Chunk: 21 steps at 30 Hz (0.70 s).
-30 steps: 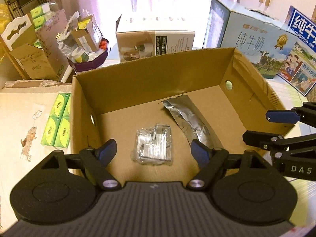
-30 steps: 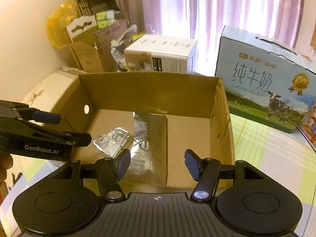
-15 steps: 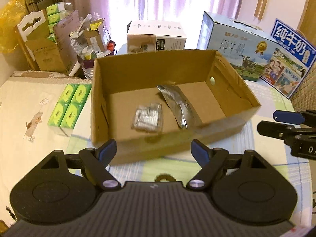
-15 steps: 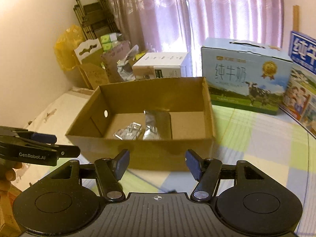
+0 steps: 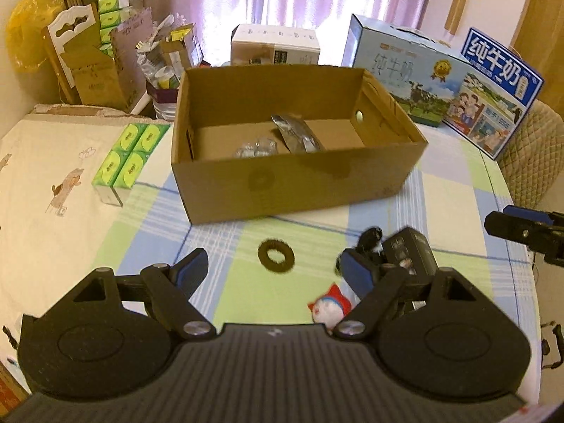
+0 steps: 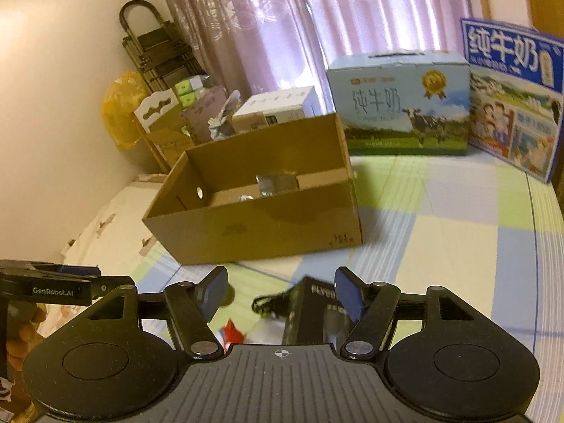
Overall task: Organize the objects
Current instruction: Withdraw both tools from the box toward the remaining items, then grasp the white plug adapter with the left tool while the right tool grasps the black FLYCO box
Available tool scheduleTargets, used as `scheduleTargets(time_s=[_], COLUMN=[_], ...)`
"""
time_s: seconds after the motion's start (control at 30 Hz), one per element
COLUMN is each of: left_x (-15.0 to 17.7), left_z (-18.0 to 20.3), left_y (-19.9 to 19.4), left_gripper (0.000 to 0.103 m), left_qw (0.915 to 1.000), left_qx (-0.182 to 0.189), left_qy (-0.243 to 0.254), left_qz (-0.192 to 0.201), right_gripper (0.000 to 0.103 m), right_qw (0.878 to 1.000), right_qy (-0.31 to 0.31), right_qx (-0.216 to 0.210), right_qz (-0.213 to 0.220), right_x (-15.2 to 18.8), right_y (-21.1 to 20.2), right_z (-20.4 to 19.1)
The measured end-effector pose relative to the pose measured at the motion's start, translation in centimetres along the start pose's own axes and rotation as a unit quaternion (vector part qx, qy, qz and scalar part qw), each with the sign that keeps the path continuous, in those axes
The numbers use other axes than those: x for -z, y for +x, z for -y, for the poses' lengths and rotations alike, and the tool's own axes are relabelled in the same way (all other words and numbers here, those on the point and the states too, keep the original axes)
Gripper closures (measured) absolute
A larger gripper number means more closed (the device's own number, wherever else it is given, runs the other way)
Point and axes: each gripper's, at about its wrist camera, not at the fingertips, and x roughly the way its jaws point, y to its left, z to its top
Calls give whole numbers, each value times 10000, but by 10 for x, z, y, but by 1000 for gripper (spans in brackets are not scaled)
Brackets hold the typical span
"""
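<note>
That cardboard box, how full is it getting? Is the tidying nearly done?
Partly. The box already holds a foil pouch and a clear packet. Nothing is in hand: the left gripper and right gripper are both open and empty. Left on the table: a dark ring, a black box and a small toy.

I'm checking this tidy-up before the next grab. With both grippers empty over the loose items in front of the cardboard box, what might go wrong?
1. The black box, cable and small toy crowd together, so the left gripper may snag two.
2. The flat brown ring may slip from its pads.
</note>
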Motion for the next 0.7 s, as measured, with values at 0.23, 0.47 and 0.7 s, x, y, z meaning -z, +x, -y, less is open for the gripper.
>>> scheduleTargets(time_s=[0.23, 0.47, 0.7], left_x=[25, 43, 60], left_z=[6, 14, 14], left_y=[-10, -13, -7], left_gripper=[23, 23, 23], left_qw=[9999, 9997, 9993], left_qx=[-5, -6, -90], left_qy=[-41, -14, -3], left_qz=[-123, -228, -374], right_gripper=[38, 38, 38], right_qw=[9998, 9992, 9987], right_qy=[149, 272, -15], right_qx=[6, 88, 339], right_qz=[-146, -262, -384], right_x=[22, 44, 63], right_y=[-11, -17, -6], right_z=[9, 13, 0])
